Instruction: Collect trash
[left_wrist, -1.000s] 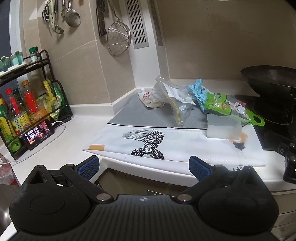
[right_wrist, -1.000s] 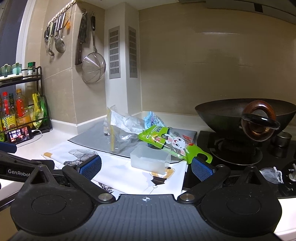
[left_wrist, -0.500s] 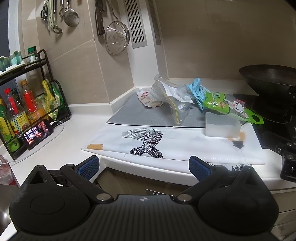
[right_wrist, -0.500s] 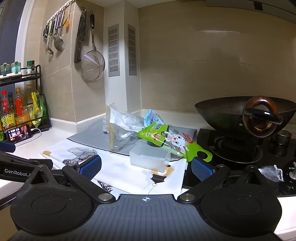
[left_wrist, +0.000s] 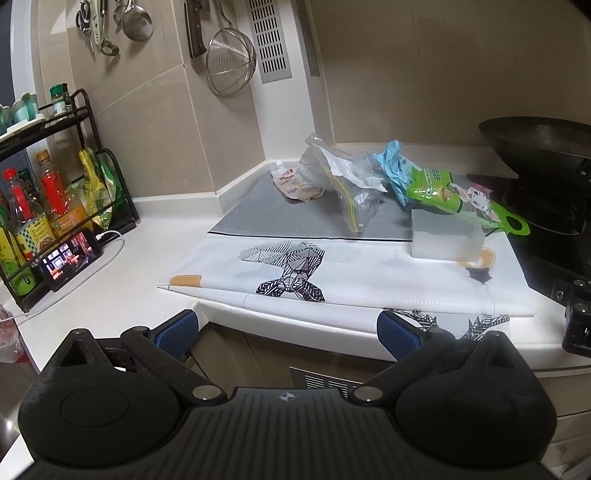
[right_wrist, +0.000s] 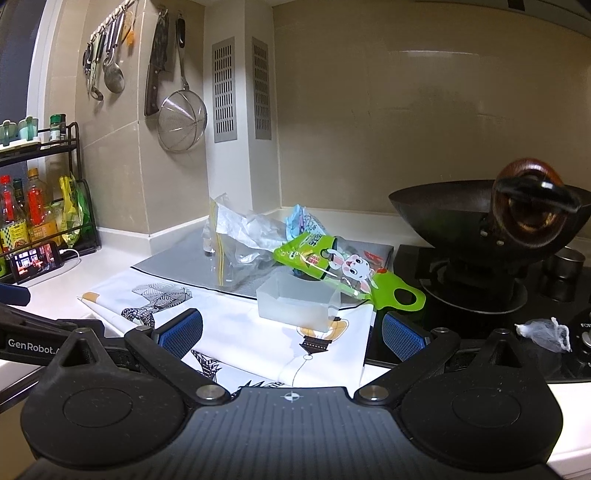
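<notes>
We judge the collecting as not yet begun: none of the trash is in our grip, and no bin or bag for it shows in either view. Our left gripper (left_wrist: 287, 330) hangs spread wide and empty off the front edge of the counter (left_wrist: 159, 236), and our right gripper (right_wrist: 291, 332) is just as wide and empty, above the front edge near the stove.

The trash sits together toward the back of the counter, on the grey mat (left_wrist: 280, 218) by the wall corner: a crumpled zip bag (left_wrist: 343, 184), a small white pouch (left_wrist: 286, 179) at its left, a blue wrapper (left_wrist: 393, 168) and a green snack packet (right_wrist: 332, 258) leaning over the rim of a clear plastic box (right_wrist: 295, 302). One more scrap, a small balled-up bag (right_wrist: 543, 332), lies on the front edge of the stove top. All of it is left to pick up.
</notes>
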